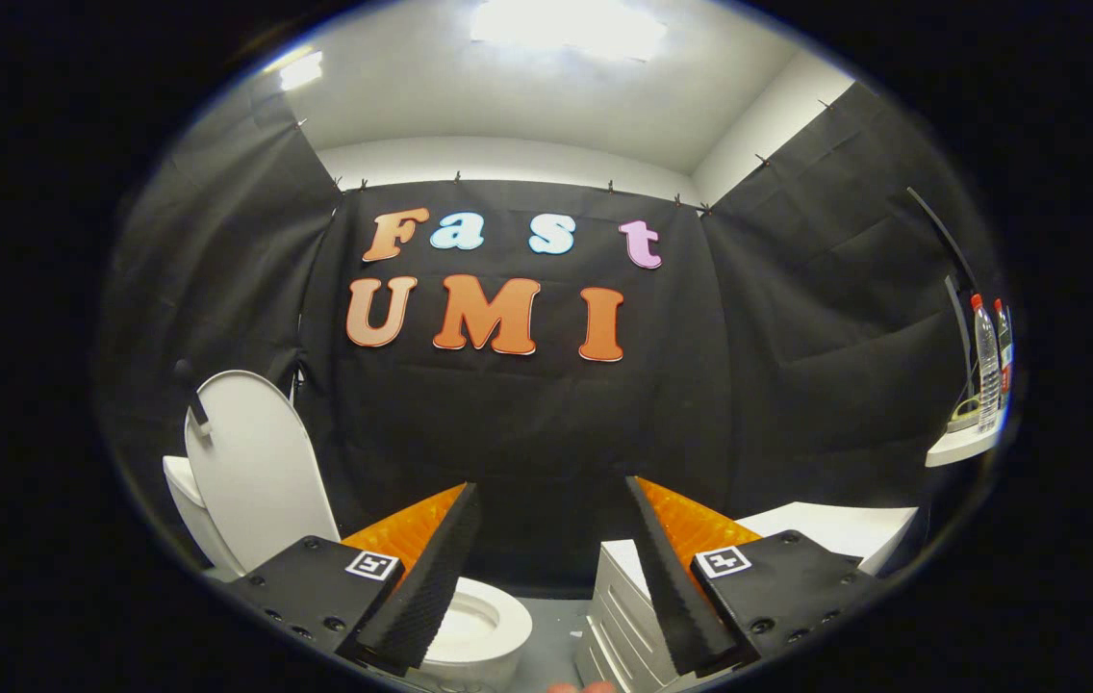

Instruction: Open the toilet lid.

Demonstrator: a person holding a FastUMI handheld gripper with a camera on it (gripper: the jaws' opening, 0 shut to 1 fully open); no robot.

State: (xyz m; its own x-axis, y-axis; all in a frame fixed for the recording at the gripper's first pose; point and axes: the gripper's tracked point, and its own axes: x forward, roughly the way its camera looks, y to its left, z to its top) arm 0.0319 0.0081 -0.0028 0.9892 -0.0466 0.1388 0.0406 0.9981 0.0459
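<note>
A: Where was the lid?

B: Up already. It stood near upright, leaning back on the tank, long axis close to vertical. Off to the left of the fingers and beyond them, well apart.

A: Bowl?

B: Seat and bowl sat low, just past the left finger, partly behind it. Seat was down, rim showing.

A: Gripper state?

B: Gripper had its fingers spread wide, nothing between them, touching nothing. Pointed at the cloth wall, not at the toilet.

A: So task status?

B: Judging by lid pose alone, done, or as good as. If any move were left, it would be a swing left and a push on the lid's face, since it lay that side.

A: Surroundings?

B: White cabinet just ahead of the right finger, with a white top running right. Grey floor between it and the bowl. Small shelf far right with two bottles. Bright ceiling lamp.

A: Risks?

B: Tight gap between cabinet and bowl. That's my read, not measured.
</note>
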